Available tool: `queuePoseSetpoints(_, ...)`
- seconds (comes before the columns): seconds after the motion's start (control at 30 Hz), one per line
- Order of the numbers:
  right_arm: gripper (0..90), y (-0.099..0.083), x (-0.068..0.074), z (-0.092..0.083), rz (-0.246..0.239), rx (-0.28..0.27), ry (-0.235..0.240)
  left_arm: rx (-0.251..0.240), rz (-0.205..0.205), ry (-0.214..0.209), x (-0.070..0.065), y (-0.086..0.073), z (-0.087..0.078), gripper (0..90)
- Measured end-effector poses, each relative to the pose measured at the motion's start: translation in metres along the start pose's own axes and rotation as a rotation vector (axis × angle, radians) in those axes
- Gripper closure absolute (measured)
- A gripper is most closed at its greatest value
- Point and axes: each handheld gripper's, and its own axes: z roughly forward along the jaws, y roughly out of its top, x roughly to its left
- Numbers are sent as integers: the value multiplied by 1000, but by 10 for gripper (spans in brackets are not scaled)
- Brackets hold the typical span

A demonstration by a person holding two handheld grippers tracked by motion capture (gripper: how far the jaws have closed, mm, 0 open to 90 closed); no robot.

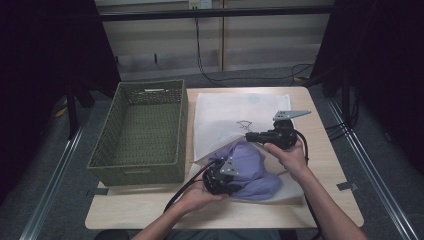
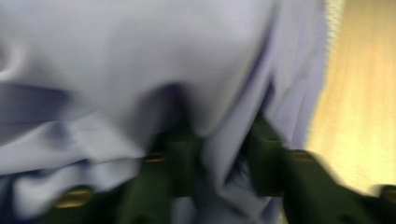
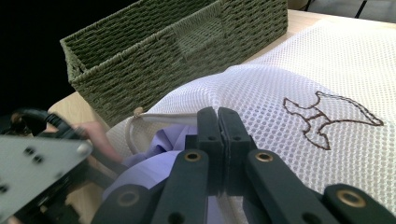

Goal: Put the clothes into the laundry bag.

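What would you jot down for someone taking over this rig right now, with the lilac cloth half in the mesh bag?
Right gripper: shut on the white mesh bag's upper layer at the opening, lifting it.
Left gripper: jaws around a fold of the lilac garment; grip looks closed, blurred.
Done: part of the garment lies inside the bag's mouth.
Left: push the rest in. The green woven basket sits beside the bag.

surface: light wooden table [image 1: 330, 165], rounded corners | left half: green woven basket [image 1: 142, 132], standing upright (long side running away from the person) | centre-right: white mesh laundry bag [image 1: 225, 117] lying flat, just beside the basket | near end of bag: lilac cloth [image 1: 250, 167] bunched at its mouth
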Motion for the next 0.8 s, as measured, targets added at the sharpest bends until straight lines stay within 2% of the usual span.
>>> queuePoseSetpoints(0.03, 893, 0, 0, 0, 0, 1, 1, -3, -6, 4, 1, 0, 0, 769)
queuePoseSetpoints(0.07, 893, 0, 0, 0, -2, 1, 1, 13, 11, 11, 1, 1, 0, 801)
queuePoseSetpoints(0.1, 893, 0, 1, 0, -2, 1, 1, 15, 11, 14, 0, 3, 1, 814)
queuePoseSetpoints(0.13, 893, 0, 0, 0, -3, 1, 2, 55, 32, 20, 1, 5, -1, 826)
queuePoseSetpoints(0.17, 893, 0, 0, 0, -3, 1, 3, 25, 14, 17, 0, 4, 1, 840)
queuePoseSetpoints(0.2, 893, 0, 0, 0, -1, 2, 3, 26, -3, 15, 1, 5, 1, 847)
queuePoseSetpoints(0.23, 893, 0, 0, 0, -1, 2, 3, 36, 6, 5, 3, 6, 0, 854)
queuePoseSetpoints(0.27, 893, 0, 0, 0, 0, 2, 3, 27, -7, 9, 4, 6, 0, 858)
queuePoseSetpoints(0.3, 893, 0, 0, 0, 0, 2, 3, 12, -36, 19, 4, 7, 0, 859)
queuePoseSetpoints(0.33, 893, 0, 0, -1, 0, 1, 3, 31, -12, 18, 6, 8, -2, 861)
queuePoseSetpoints(0.37, 892, 0, 0, -1, 2, 0, 3, 11, -39, 33, 5, 9, -1, 862)
queuePoseSetpoints(0.4, 893, 0, 0, -1, 1, 1, 4, 26, -25, 23, 8, 10, -3, 863)
queuePoseSetpoints(0.43, 893, 0, 0, -1, 1, 0, 3, 11, -43, 34, 8, 10, -3, 863)
queuePoseSetpoints(0.5, 893, 1, 0, -1, 0, -3, 4, 24, -33, 40, 11, 10, -6, 864)
queuePoseSetpoints(0.53, 893, 1, 0, -1, 2, -4, 4, 10, -52, 34, 12, 10, -5, 864)
queuePoseSetpoints(0.57, 893, 1, 0, -1, 1, -4, 5, 4, -65, 46, 13, 11, -5, 864)
queuePoseSetpoints(0.6, 893, 1, 1, -1, 1, -3, 4, 11, -55, 49, 14, 12, -7, 864)
queuePoseSetpoints(0.67, 893, 1, 1, -1, 0, -2, 6, -11, -74, 52, 15, 14, -6, 865)
queuePoseSetpoints(0.77, 893, 1, 2, -1, 1, 2, 11, 2, -63, 66, 18, 19, -7, 865)
queuePoseSetpoints(0.8, 893, 1, 2, -1, -1, 3, 12, -27, -86, 62, 18, 20, -6, 865)
